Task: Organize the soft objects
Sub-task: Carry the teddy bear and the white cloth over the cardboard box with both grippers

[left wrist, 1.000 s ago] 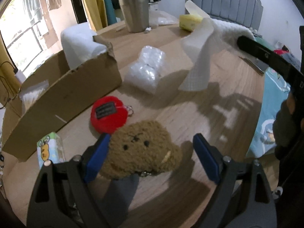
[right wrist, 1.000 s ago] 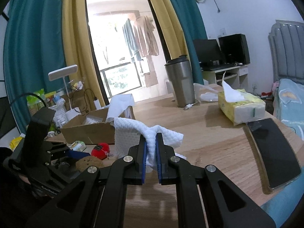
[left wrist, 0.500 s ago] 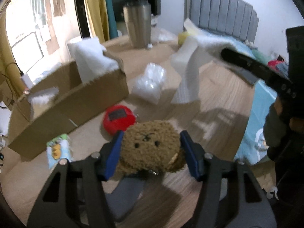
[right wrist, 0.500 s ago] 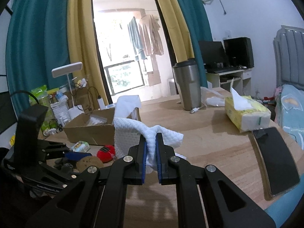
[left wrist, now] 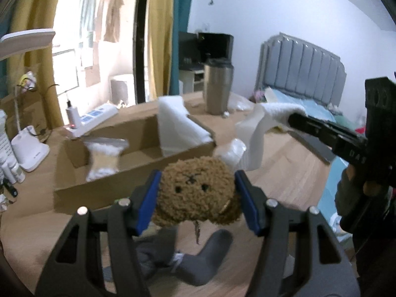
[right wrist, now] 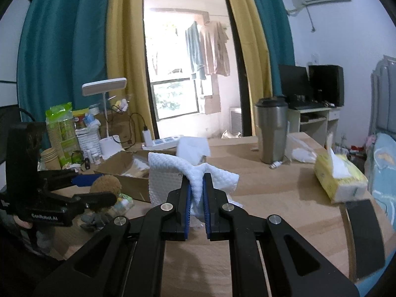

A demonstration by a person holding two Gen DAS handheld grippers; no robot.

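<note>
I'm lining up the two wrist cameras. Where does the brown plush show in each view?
Left wrist: brown plush sits centre frame, clamped between the blue pads of the left hand-held gripper.
Right wrist: the plush is small at lower left, between that gripper's fingers, with the cardboard box behind it.
Shared landmark: the steel tumbler standing on the table.

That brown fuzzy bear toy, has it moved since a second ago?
Yes. The brown bear toy, gripped by the left tool, has been lifted off the table and now hangs before the cardboard box, above the grey sock.
</note>
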